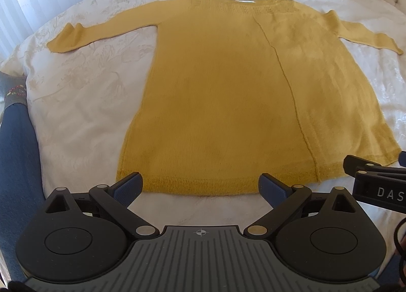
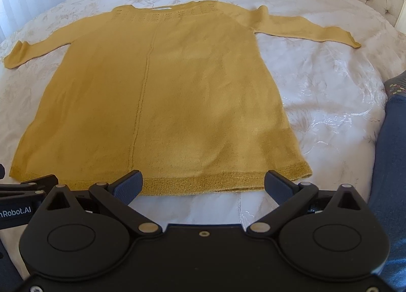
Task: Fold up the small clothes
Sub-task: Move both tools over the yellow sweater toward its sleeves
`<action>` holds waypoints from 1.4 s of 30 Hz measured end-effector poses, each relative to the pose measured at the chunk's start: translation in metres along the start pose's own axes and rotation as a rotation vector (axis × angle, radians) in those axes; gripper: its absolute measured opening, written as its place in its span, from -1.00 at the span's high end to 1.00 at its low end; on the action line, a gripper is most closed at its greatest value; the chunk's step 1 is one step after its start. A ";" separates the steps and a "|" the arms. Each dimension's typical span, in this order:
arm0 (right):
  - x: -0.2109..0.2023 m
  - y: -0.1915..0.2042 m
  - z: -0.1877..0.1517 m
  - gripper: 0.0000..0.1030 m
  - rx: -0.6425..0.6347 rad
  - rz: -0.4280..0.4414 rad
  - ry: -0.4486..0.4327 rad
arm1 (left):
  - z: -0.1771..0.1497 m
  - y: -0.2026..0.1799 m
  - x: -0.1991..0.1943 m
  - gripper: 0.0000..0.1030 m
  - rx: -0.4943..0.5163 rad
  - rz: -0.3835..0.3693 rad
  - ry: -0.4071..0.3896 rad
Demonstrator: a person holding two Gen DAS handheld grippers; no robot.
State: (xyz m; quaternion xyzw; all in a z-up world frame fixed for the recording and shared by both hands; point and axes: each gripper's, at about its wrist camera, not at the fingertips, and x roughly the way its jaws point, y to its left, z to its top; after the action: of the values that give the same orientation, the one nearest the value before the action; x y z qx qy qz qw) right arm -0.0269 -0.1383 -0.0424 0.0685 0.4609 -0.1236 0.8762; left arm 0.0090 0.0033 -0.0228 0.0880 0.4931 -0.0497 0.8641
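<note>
Lying flat on the white floral-patterned bedspread (image 1: 83,94), the mustard-yellow knitted long-sleeved sweater (image 1: 215,94) has its long axis running straight away from both tools: neckline at the far end, ribbed hem (image 2: 203,184) at the near end, sleeves spread out to either side. No fold has been made.

Left gripper (image 1: 200,185): fingers spread wide apart, holding nothing, poised just short of the hem over its left portion.

Right gripper (image 2: 203,184): likewise spread apart and empty, at the hem's right portion, its near corner just beyond the right finger.

Both stand side by side at the hem, about equally near it; each is nearer its own sleeve.

Judgement: the coming move turns on this layout. The sleeves (image 2: 307,29) lie well away at the far end, so a reach forward along the garment's length is needed before any sideways fold.
</note>
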 end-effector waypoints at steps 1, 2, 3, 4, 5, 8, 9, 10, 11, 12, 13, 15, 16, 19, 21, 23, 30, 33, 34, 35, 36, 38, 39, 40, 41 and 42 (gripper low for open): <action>0.000 0.000 0.000 -0.96 0.001 0.000 0.002 | 0.000 0.000 0.000 -0.93 0.000 0.000 0.001; 0.000 0.000 0.000 -0.96 0.001 0.000 0.002 | 0.000 0.000 0.001 -0.93 0.000 0.001 0.002; 0.000 0.000 0.000 -0.96 0.001 0.000 0.003 | 0.000 0.000 0.001 -0.93 -0.001 0.001 0.002; 0.000 0.000 0.000 -0.96 0.001 0.000 0.003 | 0.000 0.000 0.001 -0.93 -0.001 0.001 0.003; 0.000 0.000 0.000 -0.96 0.001 0.000 0.003 | -0.001 0.000 0.002 -0.93 -0.001 0.001 0.005; 0.002 0.001 0.000 -0.96 0.002 0.004 0.004 | -0.001 0.000 0.005 -0.93 -0.005 -0.006 0.015; 0.003 0.001 0.001 -0.96 0.002 0.007 0.005 | -0.001 0.001 0.007 -0.93 -0.007 -0.010 0.021; 0.004 0.001 0.001 -0.96 0.002 0.011 0.007 | 0.000 0.002 0.009 -0.93 -0.009 -0.014 0.026; 0.005 0.001 0.002 -0.96 0.003 0.016 0.008 | 0.001 0.003 0.011 -0.93 -0.014 -0.018 0.030; 0.006 0.001 0.003 -0.96 0.005 0.023 0.010 | 0.002 0.004 0.012 -0.93 -0.020 -0.017 0.029; 0.008 0.000 0.005 -0.96 0.009 0.035 0.010 | 0.004 0.006 0.014 -0.93 -0.026 -0.016 0.025; 0.012 -0.001 0.009 -0.96 0.023 0.062 0.007 | 0.010 0.012 0.017 -0.93 -0.037 -0.016 0.011; 0.015 -0.002 0.012 -0.96 0.032 0.073 0.007 | 0.014 0.014 0.019 -0.90 -0.044 -0.021 0.005; 0.025 -0.003 0.021 -0.95 0.047 0.095 0.023 | 0.027 0.022 0.025 -0.68 -0.058 -0.070 -0.007; 0.035 -0.004 0.027 -0.93 0.054 0.087 0.043 | 0.035 0.026 0.030 -0.68 -0.062 -0.086 -0.017; 0.045 -0.004 0.031 -0.85 0.057 0.064 0.062 | 0.041 0.029 0.035 -0.68 -0.059 -0.076 -0.032; 0.072 -0.002 0.027 -0.87 0.055 0.036 0.135 | 0.042 0.029 0.069 -0.69 -0.039 -0.074 0.039; 0.076 -0.003 0.025 -0.98 0.052 0.036 0.152 | 0.036 0.030 0.079 -0.72 -0.038 -0.096 0.055; 0.077 -0.004 0.025 -0.98 0.059 0.043 0.160 | 0.035 0.031 0.079 -0.74 -0.033 -0.098 0.050; 0.079 -0.006 0.026 -0.98 0.068 0.051 0.169 | 0.035 0.030 0.079 -0.76 -0.026 -0.099 0.046; 0.080 -0.007 0.026 -0.99 0.073 0.058 0.176 | 0.035 0.029 0.080 -0.83 -0.012 -0.100 0.047; 0.081 -0.009 0.027 -1.00 0.073 0.067 0.188 | 0.034 0.025 0.083 -0.91 0.008 -0.100 0.058; 0.082 -0.009 0.028 -1.00 0.073 0.071 0.199 | 0.033 0.024 0.084 -1.00 0.020 -0.104 0.059; 0.083 -0.010 0.029 -1.00 0.071 0.073 0.209 | 0.032 0.023 0.085 -1.00 0.032 -0.104 0.060; 0.084 -0.010 0.030 -1.00 0.071 0.075 0.215 | 0.031 0.020 0.085 -1.00 0.049 -0.098 0.057; 0.085 -0.010 0.031 -1.00 0.071 0.077 0.220 | 0.030 0.019 0.086 -1.00 0.057 -0.096 0.052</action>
State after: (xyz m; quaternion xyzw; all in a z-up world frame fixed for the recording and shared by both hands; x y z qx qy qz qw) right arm 0.0408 -0.1683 -0.0948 0.1303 0.5464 -0.0976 0.8216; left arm 0.0812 0.0162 -0.0795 0.0903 0.5173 -0.1028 0.8448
